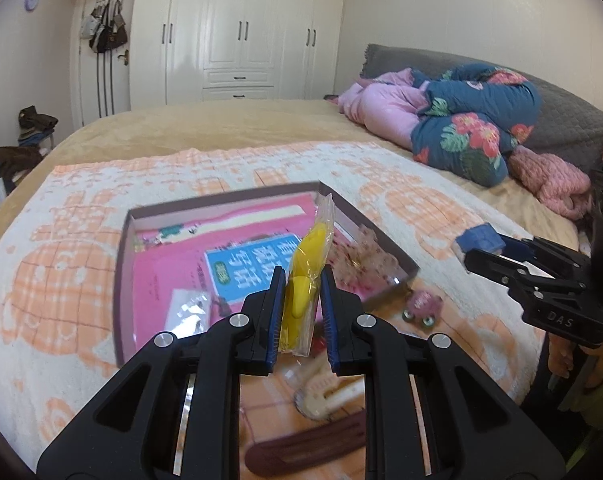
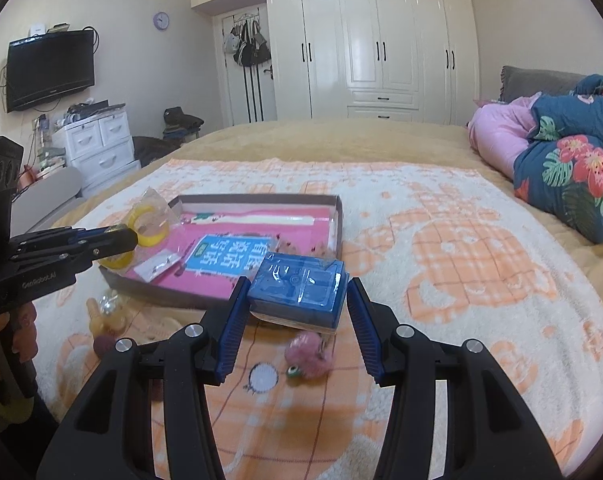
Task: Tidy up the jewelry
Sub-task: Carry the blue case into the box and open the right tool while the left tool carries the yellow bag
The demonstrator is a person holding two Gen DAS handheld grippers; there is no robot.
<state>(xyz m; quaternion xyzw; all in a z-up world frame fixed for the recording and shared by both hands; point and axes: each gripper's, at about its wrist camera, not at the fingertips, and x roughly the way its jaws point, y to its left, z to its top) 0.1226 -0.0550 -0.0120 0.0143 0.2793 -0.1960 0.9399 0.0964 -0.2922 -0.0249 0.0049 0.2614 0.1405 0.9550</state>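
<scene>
Across the bed: an orange-and-white towel (image 2: 441, 240) covers the tan bedspread, and on it lies a shallow cardboard tray (image 2: 338, 216) lined with a pink booklet (image 2: 221, 264).

Left claw: the left claw (image 1: 301, 280) pinches a clear packet holding a yellow bangle (image 1: 307, 264), lifted above the tray's near edge; from the right wrist view the same bangle hangs just beyond the tray's left corner.

Right claw: the right claw (image 2: 297, 300) carries a blue jewelry box (image 2: 299, 284) between its pads, raised just off the towel at the tray's near rim; the jaws stand fairly wide around it, and contact on the right pad is not clear.

Already in the tray: a small clear packet with a chain-like piece (image 2: 157, 266) on the pink liner, and a speckled pinkish packet (image 1: 365, 252) by the right wall.

Still outside: a pink fuzzy hair tie with green beads (image 2: 307, 354), a yellowish hair clip (image 2: 107, 312) and a dark maroon hair clip (image 1: 301, 452), all on the towel near the tray; a cream comb-like piece (image 1: 325, 396) lies beneath the left claw.

Progress: judged roughly midway, with two pieces in transit and several loose items left to gather.
</scene>
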